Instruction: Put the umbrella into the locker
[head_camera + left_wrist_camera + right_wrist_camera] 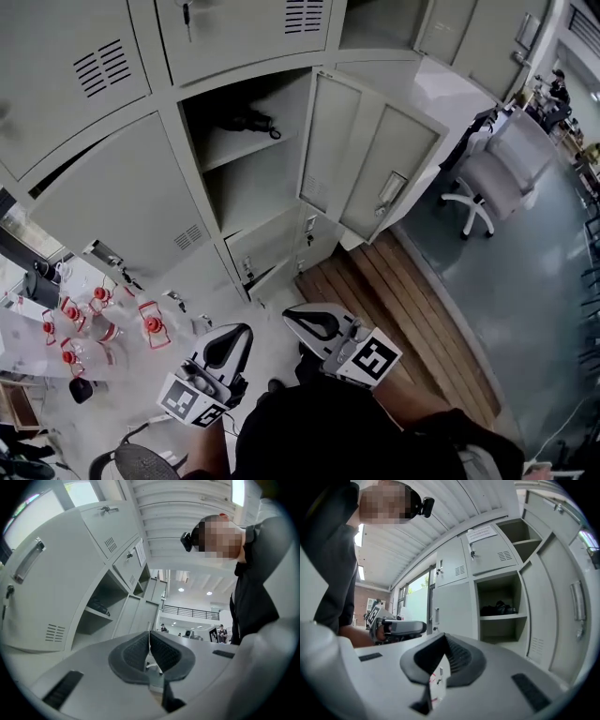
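A black folded umbrella [246, 122] lies on the upper shelf of the open locker [253, 178], whose door [370, 159] swings out to the right. It also shows on that shelf in the left gripper view as the umbrella [99, 605] and in the right gripper view as the umbrella [499, 608]. My left gripper [234, 339] and right gripper [305, 321] are low in the head view, close to my body and well short of the locker. The left gripper [150, 639] is shut with nothing between its pads. The right gripper [444, 641] is also shut and empty.
Closed locker doors [122, 206] surround the open one, some with keys in their locks. A grey office chair [487, 183] stands to the right past the open door. Several red-capped bottles [103, 323] sit at the lower left. Wooden floor boards [403, 309] run beside my right gripper.
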`<state>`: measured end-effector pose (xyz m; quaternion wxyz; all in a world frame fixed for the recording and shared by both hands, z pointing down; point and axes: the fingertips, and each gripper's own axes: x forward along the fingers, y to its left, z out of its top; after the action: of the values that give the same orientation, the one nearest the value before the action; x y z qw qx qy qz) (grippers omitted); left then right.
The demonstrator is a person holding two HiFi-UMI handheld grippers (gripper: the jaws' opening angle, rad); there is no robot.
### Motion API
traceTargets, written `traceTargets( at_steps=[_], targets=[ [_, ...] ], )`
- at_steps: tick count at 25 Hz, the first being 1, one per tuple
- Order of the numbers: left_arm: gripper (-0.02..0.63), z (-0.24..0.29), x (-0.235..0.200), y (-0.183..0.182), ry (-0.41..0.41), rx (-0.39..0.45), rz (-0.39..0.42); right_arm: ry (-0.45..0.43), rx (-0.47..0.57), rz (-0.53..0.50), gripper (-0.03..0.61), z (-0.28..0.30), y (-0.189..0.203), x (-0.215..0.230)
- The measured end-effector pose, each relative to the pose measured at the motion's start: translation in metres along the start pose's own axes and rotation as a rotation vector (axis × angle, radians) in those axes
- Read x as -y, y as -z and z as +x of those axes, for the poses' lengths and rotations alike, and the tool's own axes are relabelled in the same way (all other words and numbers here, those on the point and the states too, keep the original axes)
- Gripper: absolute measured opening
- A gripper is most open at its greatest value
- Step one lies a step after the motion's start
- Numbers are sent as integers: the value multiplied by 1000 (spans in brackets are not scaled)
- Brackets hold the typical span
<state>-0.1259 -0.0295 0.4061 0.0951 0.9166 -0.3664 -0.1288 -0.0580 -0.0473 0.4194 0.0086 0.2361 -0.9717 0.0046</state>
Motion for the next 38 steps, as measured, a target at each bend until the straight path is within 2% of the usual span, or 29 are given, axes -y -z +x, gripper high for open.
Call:
traceTargets(
  at_steps=[4,9,13,15,19,22,25,33,38],
  targets=[
    [21,-29,8,27,-21,-11,-49,10,-33,6,11,-8,10,-26],
    [21,-41,26,59,-23,-52,-90,29,-61,54,11,-25,24,-38],
    [21,-43,47,67,-48,-105,-4,-24,-71,79,11,-33,33,-48],
    [21,-40,54,62,-58,-104,15,-50,-70,84,11,-35,34,-47],
    [21,-27,75,68,-57,-128,19,-82,-52,62,11,-51,27,-42],
    [21,-12,89,80,-47,-159,6,-79,-43,98,11,-70,26,-32],
    [21,2,106,82,-35,-149,-16,-89,-43,112,11,-92,27,-24],
    [21,23,133,103,-31,-185,-13,-156,-36,72,11,-125,32,-28],
    [21,32,148,112,-19,-210,-14,-139,-46,81,11,-141,38,-21]
  ],
)
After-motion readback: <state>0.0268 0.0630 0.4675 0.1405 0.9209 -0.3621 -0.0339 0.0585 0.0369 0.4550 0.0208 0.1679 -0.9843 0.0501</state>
